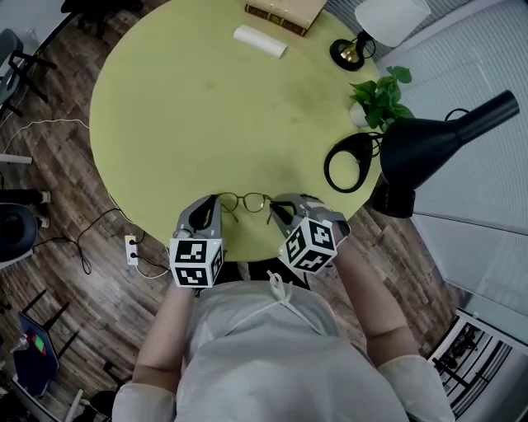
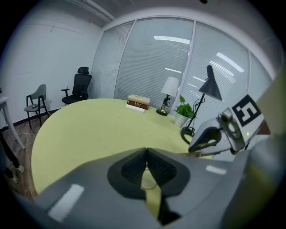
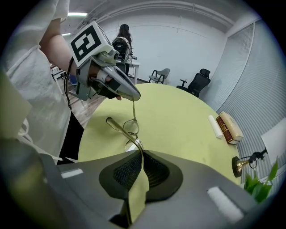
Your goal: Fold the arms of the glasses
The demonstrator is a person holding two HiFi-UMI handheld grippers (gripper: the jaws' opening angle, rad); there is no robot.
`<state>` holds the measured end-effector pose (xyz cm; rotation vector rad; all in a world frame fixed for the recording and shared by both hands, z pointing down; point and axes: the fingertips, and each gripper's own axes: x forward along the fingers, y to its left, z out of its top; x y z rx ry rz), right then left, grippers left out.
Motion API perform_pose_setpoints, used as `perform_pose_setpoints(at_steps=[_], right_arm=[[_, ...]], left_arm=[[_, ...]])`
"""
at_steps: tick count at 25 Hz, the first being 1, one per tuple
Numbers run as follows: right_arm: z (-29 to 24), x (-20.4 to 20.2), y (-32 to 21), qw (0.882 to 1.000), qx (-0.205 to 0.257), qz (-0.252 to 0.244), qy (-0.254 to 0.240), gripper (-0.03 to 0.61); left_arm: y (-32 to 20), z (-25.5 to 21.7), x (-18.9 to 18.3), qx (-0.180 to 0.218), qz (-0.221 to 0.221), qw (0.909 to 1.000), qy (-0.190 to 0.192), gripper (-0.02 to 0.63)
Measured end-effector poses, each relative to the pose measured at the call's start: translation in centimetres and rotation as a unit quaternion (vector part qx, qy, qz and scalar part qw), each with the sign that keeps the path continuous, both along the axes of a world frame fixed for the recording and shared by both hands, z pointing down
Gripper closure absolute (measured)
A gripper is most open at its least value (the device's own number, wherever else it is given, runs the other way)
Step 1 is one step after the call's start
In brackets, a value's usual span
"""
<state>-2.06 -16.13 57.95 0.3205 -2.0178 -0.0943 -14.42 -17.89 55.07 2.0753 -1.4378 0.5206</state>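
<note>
Brown wood floor (image 1: 58,157) all around. On it, a big round yellow-green table (image 1: 206,107), filling most of the head view. At the right edge of the table, a black lamp (image 1: 437,140) with a ring-shaped foot.

Near the close edge, two grey grippers, each with a black-and-white cube on its back. Left gripper (image 1: 214,200): jaws pressed together on the thin tip of one arm of the glasses (image 1: 246,202). Right gripper (image 1: 277,204): jaws almost closed too, pinching the other arm close to a lens.

At the far side of the table, a small lamp with a white shade (image 1: 388,18). Then a brown book (image 1: 285,12), a green plant (image 1: 381,95) and a white roll (image 1: 260,41) just beside the book.

Smallest of all, the glasses: thin gold wire and round lenses, between the two grippers at the close edge of the table. Both arms sticking out toward the person, not folded. Hard to tell whether resting on the table or lifted just above it.
</note>
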Motion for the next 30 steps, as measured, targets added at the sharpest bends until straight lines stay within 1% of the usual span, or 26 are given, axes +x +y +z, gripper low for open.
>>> perform_pose_setpoints(at_steps=[5, 12, 18, 26, 30], right_arm=[[0.0, 0.3, 0.0, 1.0, -0.003, 0.014, -0.005, 0.563], [0.0, 0.6, 0.3, 0.999, -0.01, 0.042, -0.015, 0.563], [-0.1, 0.7, 0.6, 0.997, -0.019, 0.066, -0.022, 0.563], [0.1, 0.8, 1.3, 0.996, -0.025, 0.08, -0.025, 0.563], [0.1, 0.9, 1.5, 0.996, -0.027, 0.086, -0.027, 0.563]], left_arm=[[-0.3, 1.2, 1.5, -0.012, 0.006, 0.9999, 0.004, 0.607], [-0.2, 3.2, 3.0, -0.02, 0.04, 0.9986, -0.027, 0.607], [0.0, 5.1, 3.5, -0.035, 0.044, 0.9976, -0.039, 0.607], [0.2, 6.0, 4.5, -0.043, 0.054, 0.9967, -0.043, 0.607], [0.4, 6.7, 4.8, -0.054, 0.06, 0.9956, -0.048, 0.607]])
